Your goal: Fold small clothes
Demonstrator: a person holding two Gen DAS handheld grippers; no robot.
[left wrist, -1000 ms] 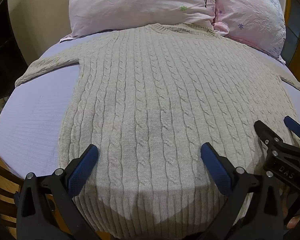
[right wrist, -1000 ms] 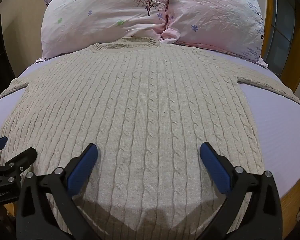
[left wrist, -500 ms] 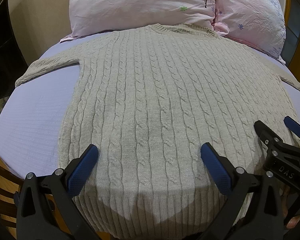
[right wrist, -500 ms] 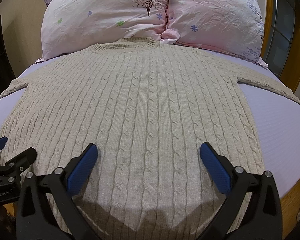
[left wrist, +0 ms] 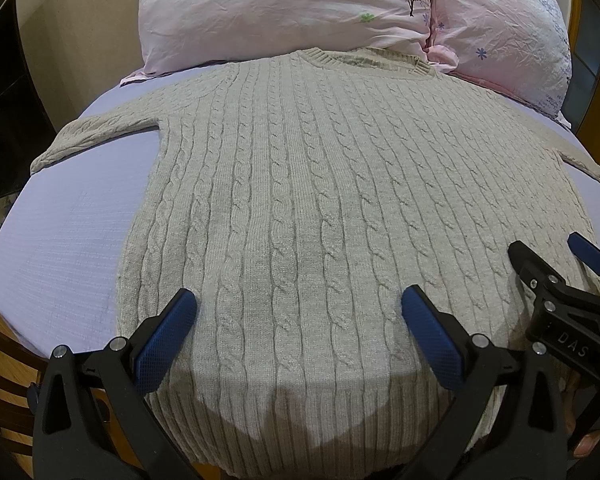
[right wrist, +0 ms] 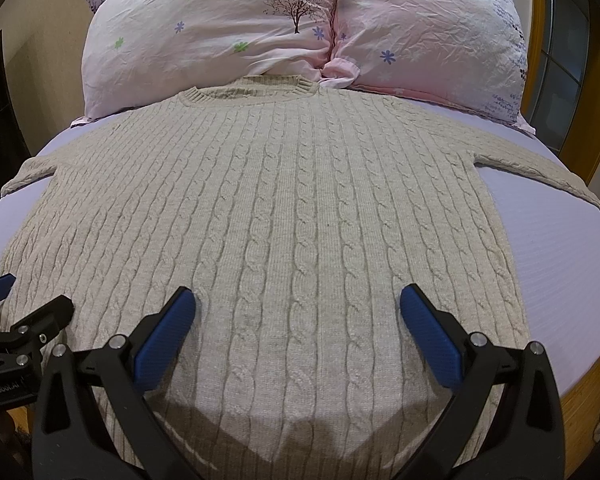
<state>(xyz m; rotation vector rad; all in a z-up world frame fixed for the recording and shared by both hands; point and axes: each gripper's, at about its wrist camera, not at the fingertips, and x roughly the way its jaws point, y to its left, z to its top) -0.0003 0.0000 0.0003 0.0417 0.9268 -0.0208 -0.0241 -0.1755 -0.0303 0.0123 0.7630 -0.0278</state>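
A beige cable-knit sweater (left wrist: 300, 200) lies flat, front up, on a lavender bed sheet (left wrist: 68, 232), collar toward the pillows and both sleeves spread sideways. It also shows in the right wrist view (right wrist: 284, 216). My left gripper (left wrist: 300, 320) is open and empty, hovering over the sweater's lower left part near the hem. My right gripper (right wrist: 296, 320) is open and empty over the lower right part. The right gripper shows at the right edge of the left wrist view (left wrist: 556, 268), and the left gripper at the left edge of the right wrist view (right wrist: 24, 300).
Two pink flowered pillows (right wrist: 228, 36) (right wrist: 432, 32) lie against the head of the bed, touching the sweater's collar. A wooden bed frame (right wrist: 580, 400) edges the mattress. Bare sheet (right wrist: 560, 272) lies beside the sweater on both sides.
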